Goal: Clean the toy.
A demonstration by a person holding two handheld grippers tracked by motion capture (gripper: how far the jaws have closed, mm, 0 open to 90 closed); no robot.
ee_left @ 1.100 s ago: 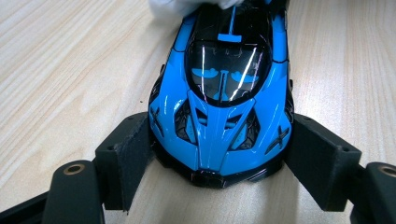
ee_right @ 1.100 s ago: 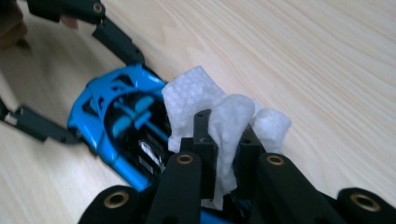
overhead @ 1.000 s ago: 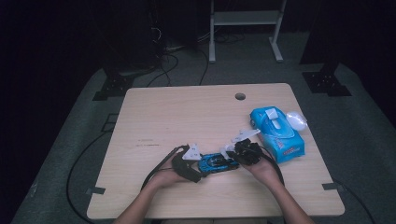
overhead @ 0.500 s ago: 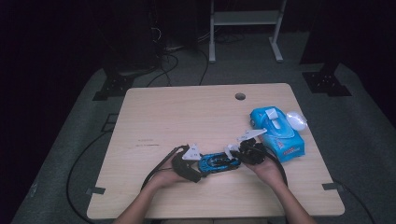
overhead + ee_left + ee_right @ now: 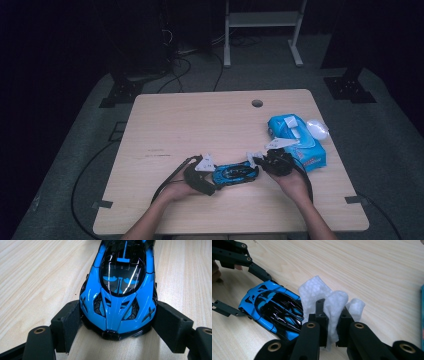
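Right hand-held gripper [image 5: 332, 322], jaws closed on a folded white wipe [image 5: 329, 302] that stands up between the pads and flares above them. Just beside the wipe, toward the person's left: blue toy car [image 5: 274, 312], resting on its wheels on the table [image 5: 200, 125], its near end touching or almost touching the wipe's edge; contact not resolvable. Long axis of the car lying across the table, in line with the right hand-held gripper's approach, so that the next wiping stroke probably runs lengthwise along the roof and bonnet, away from the right hand.

At the car's far end: left hand-held gripper [image 5: 116, 322], jaws clamped on the two flanks of the car [image 5: 120, 295] at its nose, one pad [image 5: 72, 320] against each side, bracing it against a push along the axis. In the high view, left hand-held gripper [image 5: 202, 175], car [image 5: 235, 173] and right hand-held gripper [image 5: 267, 161] forming one row near the person's edge of the table, car in the middle.

Right hand nearer the wipe's working edge; left hand serving as the stop. Beyond the car's right end, just behind the right hand: blue pack of wipes [image 5: 295, 140], flat on the table.
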